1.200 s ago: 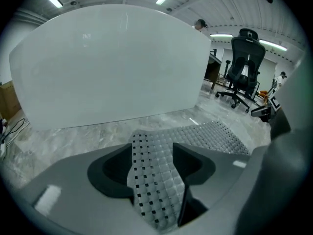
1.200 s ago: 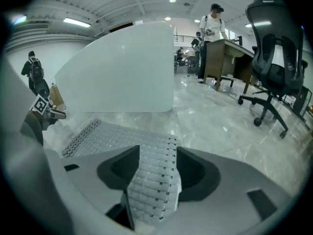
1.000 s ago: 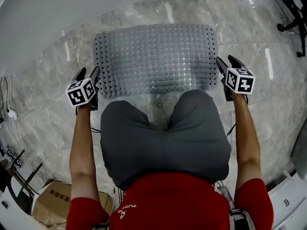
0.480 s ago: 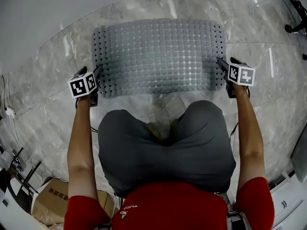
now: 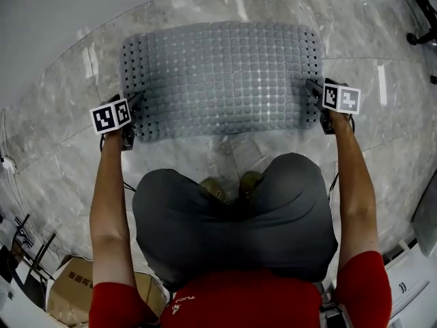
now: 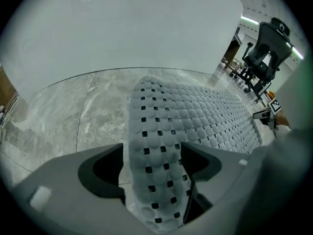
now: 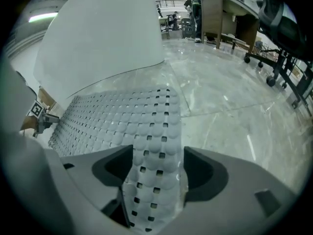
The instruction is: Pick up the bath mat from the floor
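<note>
Entry: approach to grasp, both sides.

Change over the last second: the person is crouched lower, and both grippers have come down from just off the near corners of the bath mat (image 5: pixel 222 77) to its two short edges. The jaws of both have just been opening as they came down.

Left gripper (image 5: pixel 133 106): at the mat's left short edge. Its own view shows the jaws spread wide, with the perforated border strip of the mat running up between them. There is a sliver of floor between the strip and one jaw, and the other jaw overlaps the strip in the picture. No pinch is seen.

Right gripper (image 5: pixel 314 91): at the right short edge, mirroring the left. Jaws spread, border strip between them, not pressed on it.

Mat: lies flat on the marble floor (image 5: pixel 205 157), bumps up, in the same place as a second ago. No edge is lifted and no fold shows.

Reading: this looks like the pre-grasp step. Both grippers straddle an edge, so the next move calls for getting one jaw under the border and closing both sides together.

Risk, as a judgement: the mat lies tight to smooth stone, so a jaw may skate over the edge rather than under it. An uneven close could drag the mat sideways.
</note>
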A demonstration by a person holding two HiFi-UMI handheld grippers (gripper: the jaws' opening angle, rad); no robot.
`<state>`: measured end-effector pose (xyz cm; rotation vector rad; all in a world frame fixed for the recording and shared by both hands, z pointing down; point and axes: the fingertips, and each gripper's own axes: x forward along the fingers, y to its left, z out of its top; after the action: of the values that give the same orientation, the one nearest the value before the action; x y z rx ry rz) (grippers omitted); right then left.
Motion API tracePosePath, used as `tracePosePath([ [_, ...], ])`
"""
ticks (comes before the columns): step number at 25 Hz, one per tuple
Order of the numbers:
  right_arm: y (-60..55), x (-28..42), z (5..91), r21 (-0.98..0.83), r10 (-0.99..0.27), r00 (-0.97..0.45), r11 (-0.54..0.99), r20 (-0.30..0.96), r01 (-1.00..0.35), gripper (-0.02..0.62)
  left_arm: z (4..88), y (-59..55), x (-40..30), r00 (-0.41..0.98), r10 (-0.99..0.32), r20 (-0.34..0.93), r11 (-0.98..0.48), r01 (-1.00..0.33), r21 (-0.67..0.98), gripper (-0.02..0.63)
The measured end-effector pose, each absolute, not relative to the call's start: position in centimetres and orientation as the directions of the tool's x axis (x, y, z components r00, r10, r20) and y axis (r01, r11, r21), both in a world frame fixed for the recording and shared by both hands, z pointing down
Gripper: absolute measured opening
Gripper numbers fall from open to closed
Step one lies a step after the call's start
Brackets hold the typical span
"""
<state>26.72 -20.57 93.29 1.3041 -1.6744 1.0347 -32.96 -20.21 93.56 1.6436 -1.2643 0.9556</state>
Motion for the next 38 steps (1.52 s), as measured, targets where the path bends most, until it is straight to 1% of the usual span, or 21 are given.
tracePosePath([
  [7,-20.7,27.0,94.9,-0.131,-0.331,-0.177,0.158,0.927,-0.979,0.299,95.4,-19.8,-33.3,0.195,-0.286,0.938,-0.127,-0.978,0.164,0.373],
  [11,-20.8,27.1,95.3,-0.134,-0.323,-0.174,0.144,0.93,-0.981,0.301,95.6,-19.9,-33.2,0.18,-0.275,0.944,-0.136,-0.98,0.147,0.374],
  [15,-20.7,26.7,95.0,-0.139,-0.336,-0.178,0.136,0.925,-0.981,0.298,95.4,-19.8,-33.1,0.135,-0.283,0.95,-0.152,-0.984,0.095,0.365],
  [17,-20.6,26.4,94.9,-0.146,-0.345,-0.185,0.137,0.92,-0.98,0.294,95.2,-19.8,-32.8,0.14,-0.298,0.944,-0.162,-0.982,0.094,0.331],
  [18,-20.6,26.1,94.8,-0.156,-0.348,-0.195,0.138,0.917,-0.978,0.271,95.1,-19.8,-32.5,0.152,-0.303,0.941,-0.165,-0.981,0.105,0.317],
  [19,-20.5,25.8,94.8,-0.171,-0.35,-0.21,0.139,0.913,-0.975,0.235,95.0,-19.7,-32.1,0.171,-0.306,0.937,-0.17,-0.978,0.123,0.296],
  [20,-20.5,25.3,94.8,-0.189,-0.353,-0.226,0.138,0.908,-0.972,0.196,94.9,-19.7,-31.7,0.193,-0.306,0.932,-0.176,-0.974,0.143,0.262],
  [21,-20.5,24.9,94.7,-0.205,-0.357,-0.241,0.136,0.902,-0.969,0.165,94.9,-19.7,-31.2,0.21,-0.306,0.929,-0.184,-0.97,0.159,0.21],
  [22,-20.5,24.6,94.6,-0.22,-0.362,-0.254,0.132,0.897,-0.966,0.14,94.8,-19.7,-30.8,0.219,-0.307,0.926,-0.192,-0.968,0.165,0.176],
  [25,-20.5,23.6,94.0,-0.267,-0.373,-0.297,0.132,0.879,-0.955,0.069,94.5,-19.7,-30.1,0.222,-0.319,0.921,-0.213,-0.964,0.158,0.127],
  [26,-20.5,23.3,93.7,-0.278,-0.373,-0.311,0.14,0.874,-0.95,0.057,94.3,-19.7,-29.9,0.228,-0.327,0.917,-0.218,-0.962,0.162,0.116],
  [31,-20.3,22.7,91.6,-0.338,-0.403,-0.373,0.157,0.836,-0.928,0.047,92.8,-19.3,-29.0,0.276,-0.362,0.89,-0.26,-0.947,0.187,0.06],
  [38,-19.8,20.6,86.6,-0.396,-0.497,-0.456,0.228,0.738,-0.889,0.044,89.2,-18.9,-27.8,0.349,-0.43,0.832,-0.298,-0.926,0.234,0.057],
])
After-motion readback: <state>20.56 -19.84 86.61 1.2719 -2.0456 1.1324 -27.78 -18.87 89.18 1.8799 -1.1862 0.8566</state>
